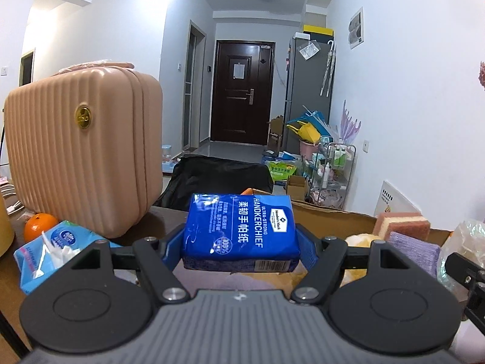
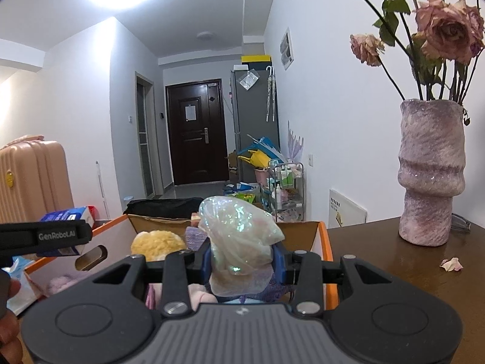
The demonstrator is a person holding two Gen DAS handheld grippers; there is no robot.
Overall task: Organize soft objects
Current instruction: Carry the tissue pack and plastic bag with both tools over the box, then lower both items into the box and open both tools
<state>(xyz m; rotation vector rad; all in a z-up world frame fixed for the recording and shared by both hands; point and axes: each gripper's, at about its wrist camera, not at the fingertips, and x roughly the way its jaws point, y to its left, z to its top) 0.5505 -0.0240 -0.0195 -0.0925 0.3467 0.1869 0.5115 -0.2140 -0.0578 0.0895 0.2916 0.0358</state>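
My left gripper (image 1: 241, 238) is shut on a blue handkerchief-tissue pack (image 1: 239, 230), its blue pads pressing both ends, held above the near edge of a cardboard box (image 1: 333, 212). My right gripper (image 2: 244, 262) is shut on a crumpled iridescent plastic-wrapped soft bundle (image 2: 239, 236), held over the same orange-edged box (image 2: 329, 242). Inside the box lie a yellow sponge ball (image 2: 157, 244), a purple cloth (image 1: 413, 250) and stacked sponges (image 1: 400, 223). The left gripper with its blue pack (image 2: 68, 215) shows at the left of the right wrist view.
A pink ribbed suitcase (image 1: 81, 157) stands at the left on the table, with an orange (image 1: 39, 226) and an open light-blue tissue pack (image 1: 54, 251) before it. A purple vase (image 2: 430, 173) with dried roses stands on the dark table (image 2: 394, 273) at the right. A petal (image 2: 451, 264) lies near it.
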